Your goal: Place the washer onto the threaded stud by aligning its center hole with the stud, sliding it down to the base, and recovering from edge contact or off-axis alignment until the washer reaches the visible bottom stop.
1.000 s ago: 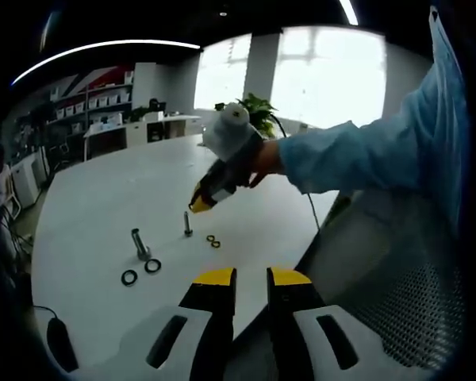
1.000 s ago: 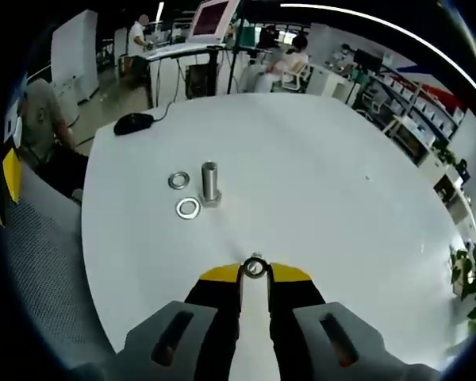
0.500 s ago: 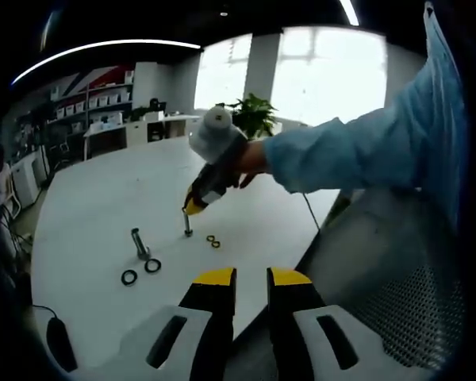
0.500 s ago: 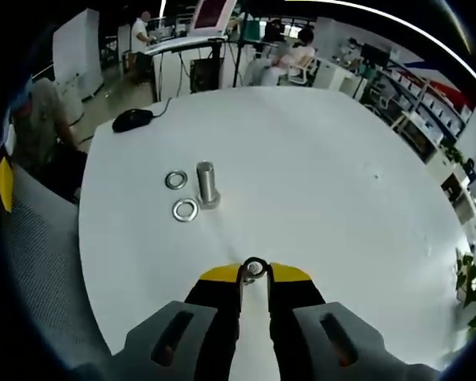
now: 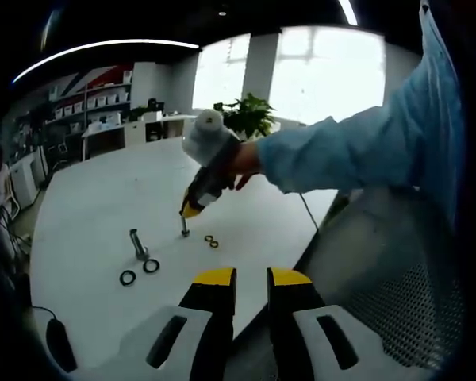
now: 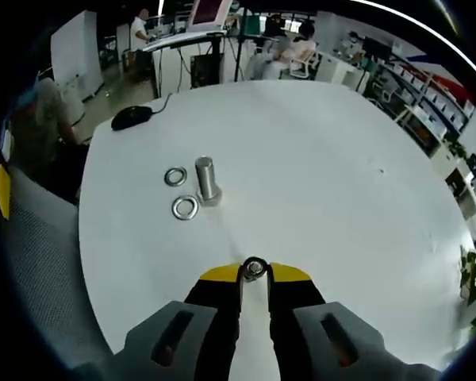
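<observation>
On the white table (image 6: 341, 182), my right gripper (image 6: 255, 270) is shut on a dark washer (image 6: 255, 267). The silver top of a thin threaded stud shows through the washer's hole. In the left gripper view the right gripper (image 5: 184, 213), held by a hand with a blue sleeve, points down with its yellow tips at the top of that upright stud (image 5: 185, 229). Two small washers (image 5: 211, 240) lie just right of the stud. My left gripper (image 5: 251, 278) hangs back over the table's edge, its jaws slightly apart with nothing between them.
A thicker upright bolt (image 6: 207, 180) stands further off with two washers (image 6: 174, 176) (image 6: 186, 208) beside it. A black mouse (image 6: 131, 119) with a cable lies near the far edge. A seated person (image 6: 44, 119) is at the left, and desks and people stand behind.
In the left gripper view the right gripper has come down and to the left, from above the stud to its top. The washer stays held. The left gripper has not moved.
</observation>
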Tool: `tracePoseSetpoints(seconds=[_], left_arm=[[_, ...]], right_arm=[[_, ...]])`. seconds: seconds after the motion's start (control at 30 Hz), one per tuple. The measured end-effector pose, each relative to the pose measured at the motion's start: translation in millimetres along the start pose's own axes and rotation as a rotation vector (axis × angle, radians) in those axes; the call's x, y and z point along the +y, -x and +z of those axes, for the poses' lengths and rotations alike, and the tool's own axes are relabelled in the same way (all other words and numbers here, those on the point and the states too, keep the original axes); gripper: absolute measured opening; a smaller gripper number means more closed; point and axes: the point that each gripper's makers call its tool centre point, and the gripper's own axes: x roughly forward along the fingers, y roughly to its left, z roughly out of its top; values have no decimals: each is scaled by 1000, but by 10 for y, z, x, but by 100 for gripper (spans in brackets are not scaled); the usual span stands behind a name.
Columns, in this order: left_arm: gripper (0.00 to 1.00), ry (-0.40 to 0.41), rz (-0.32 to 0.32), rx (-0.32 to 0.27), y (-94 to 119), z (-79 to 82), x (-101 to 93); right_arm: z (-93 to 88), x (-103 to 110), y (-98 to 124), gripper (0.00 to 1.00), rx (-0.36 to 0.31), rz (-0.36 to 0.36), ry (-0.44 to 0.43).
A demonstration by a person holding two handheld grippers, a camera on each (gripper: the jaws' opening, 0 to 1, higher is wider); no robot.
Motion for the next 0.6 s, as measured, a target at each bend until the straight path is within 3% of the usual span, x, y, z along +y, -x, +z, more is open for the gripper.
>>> tracePoseSetpoints(seconds=[0.5,0.6], left_arm=[[13,-3,-9,-2,-3,6,-13],[13,-1,-8,-3,-1,8,-10]], right_arm=[[42,-7,30,14,14,6,11],[-13,30,1,14,56,35,38]])
